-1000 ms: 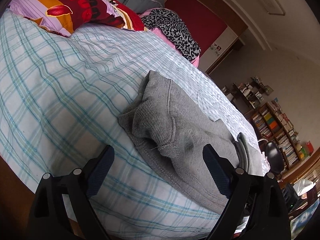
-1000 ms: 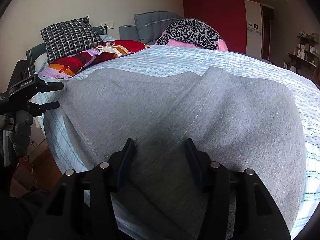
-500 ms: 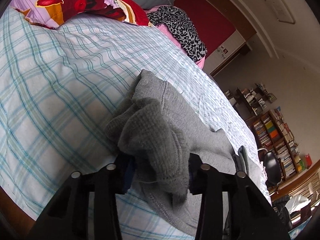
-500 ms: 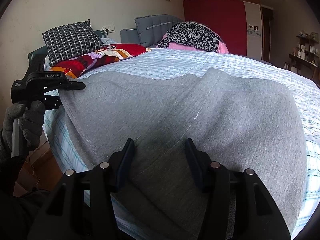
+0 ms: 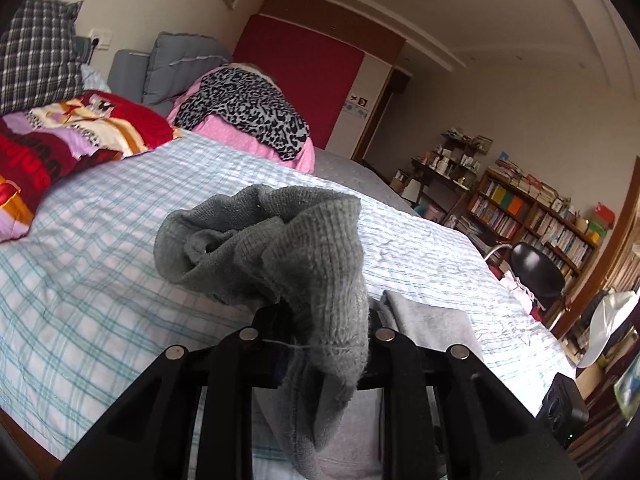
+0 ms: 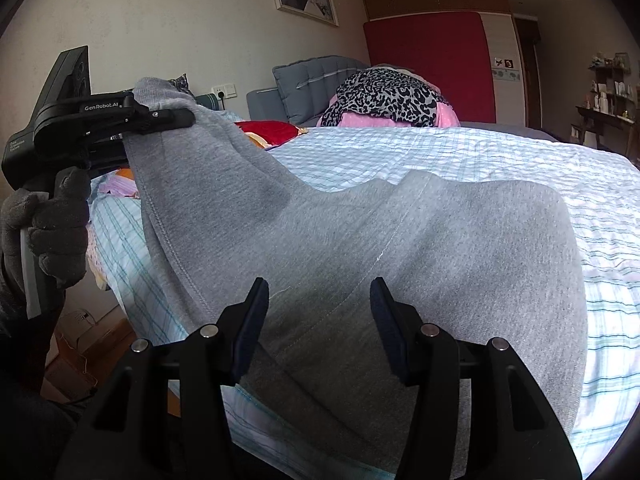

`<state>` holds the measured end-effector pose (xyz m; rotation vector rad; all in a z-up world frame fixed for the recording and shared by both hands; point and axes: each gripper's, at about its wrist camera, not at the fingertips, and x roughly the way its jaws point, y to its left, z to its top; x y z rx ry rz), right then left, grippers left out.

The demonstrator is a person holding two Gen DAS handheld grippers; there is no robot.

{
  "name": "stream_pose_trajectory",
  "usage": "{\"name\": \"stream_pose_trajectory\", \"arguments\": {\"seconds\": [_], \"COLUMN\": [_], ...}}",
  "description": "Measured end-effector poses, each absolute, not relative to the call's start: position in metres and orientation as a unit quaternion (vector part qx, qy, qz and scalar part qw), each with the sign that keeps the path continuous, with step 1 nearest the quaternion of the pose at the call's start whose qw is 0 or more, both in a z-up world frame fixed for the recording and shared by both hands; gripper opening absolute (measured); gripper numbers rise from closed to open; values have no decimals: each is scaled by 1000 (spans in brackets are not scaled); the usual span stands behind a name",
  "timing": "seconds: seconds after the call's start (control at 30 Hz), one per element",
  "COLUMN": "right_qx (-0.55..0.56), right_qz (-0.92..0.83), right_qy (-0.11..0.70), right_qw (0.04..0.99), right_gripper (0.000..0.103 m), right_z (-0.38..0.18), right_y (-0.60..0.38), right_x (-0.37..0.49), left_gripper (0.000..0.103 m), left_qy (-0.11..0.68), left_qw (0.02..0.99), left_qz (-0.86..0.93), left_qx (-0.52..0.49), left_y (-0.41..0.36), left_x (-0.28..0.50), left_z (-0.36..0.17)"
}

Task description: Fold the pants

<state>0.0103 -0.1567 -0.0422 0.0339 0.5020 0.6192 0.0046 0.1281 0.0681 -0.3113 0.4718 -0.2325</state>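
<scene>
Grey sweatpants (image 6: 420, 248) lie spread on the checked bed (image 6: 440, 152). My left gripper (image 5: 316, 336) is shut on the pants' ribbed end (image 5: 312, 256), which bunches up above the jaws, lifted off the bed. In the right wrist view the left gripper (image 6: 168, 120) holds that end raised at the left, so the fabric slopes down from it. My right gripper (image 6: 316, 320) is open just above the near part of the pants, with cloth between and below its fingers.
Colourful pillows (image 5: 68, 136), a checked pillow (image 5: 36, 56) and a leopard-print cloth on pink bedding (image 5: 248, 108) lie at the bed's head. Bookshelves (image 5: 532, 216) and a black chair (image 5: 536, 268) stand to the right. The bed's near edge drops to the wooden floor (image 6: 96, 356).
My left gripper closed on the pants' end and lifted it up off the bed. My right gripper stayed open in place over the pants.
</scene>
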Motion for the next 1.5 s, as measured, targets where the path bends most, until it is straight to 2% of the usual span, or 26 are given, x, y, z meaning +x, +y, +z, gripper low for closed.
{"name": "stream_pose_trajectory", "arguments": {"seconds": [0.37, 0.7, 0.97, 1.2, 1.37, 1.5], "right_qx": [120, 183, 203, 198, 192, 193], "right_qz": [235, 154, 135, 180, 214, 254], "right_qy": [222, 211, 208, 181, 170, 188], "right_qw": [939, 948, 947, 946, 943, 929], "right_gripper": [54, 54, 54, 54, 57, 64], "right_z": [-35, -44, -46, -11, 14, 20], "right_y": [-246, -321, -351, -351, -345, -335], "right_x": [3, -6, -9, 1, 8, 18], "left_gripper": [20, 20, 23, 24, 26, 26], "left_qy": [227, 288, 336, 333, 326, 326], "left_qw": [945, 892, 862, 861, 861, 862], "left_qz": [-235, -318, -333, -332, -326, -329], "left_qx": [7, 142, 184, 193, 214, 209], "left_y": [-22, -132, -151, -148, -150, -144], "left_x": [5, 2, 4, -4, -11, -13], "left_z": [93, 38, -4, -15, -17, -17]}}
